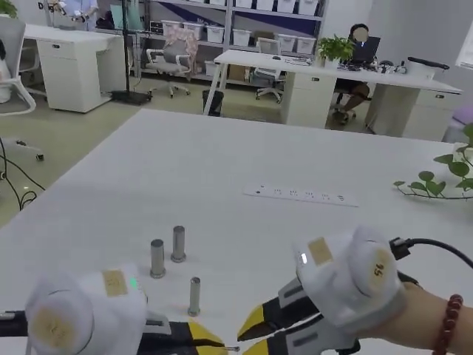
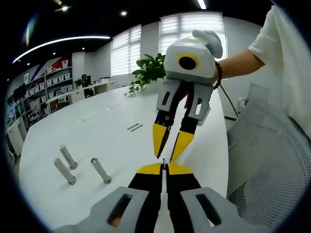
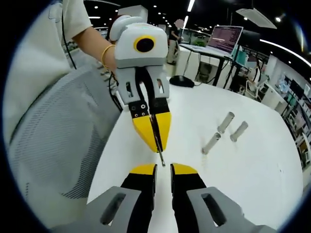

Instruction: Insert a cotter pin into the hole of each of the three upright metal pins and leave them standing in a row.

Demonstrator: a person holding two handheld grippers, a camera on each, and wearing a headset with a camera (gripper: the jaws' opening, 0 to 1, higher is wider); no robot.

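Observation:
Three metal pins stand upright on the white table: pin [image 1: 157,258], pin [image 1: 178,243] and pin [image 1: 194,296]. They also appear in the left gripper view, nearest one [image 2: 101,170], and in the right gripper view [image 3: 211,143]. My left gripper [image 1: 214,342] [image 2: 164,167] is shut on a thin cotter pin [image 3: 158,143], whose end pokes out past the yellow tips. My right gripper [image 1: 251,325] [image 3: 163,169] faces it tip to tip, jaws slightly open, with the cotter pin's end just in front of the gap. Both grippers hover near the table's front edge, right of the nearest pin.
Two spare cotter pins [image 2: 134,127] lie on the table further out. A white power strip [image 1: 299,194] lies mid-table and a trailing plant [image 1: 443,177] sits at the right edge. A mesh chair [image 2: 272,160] is behind the near edge.

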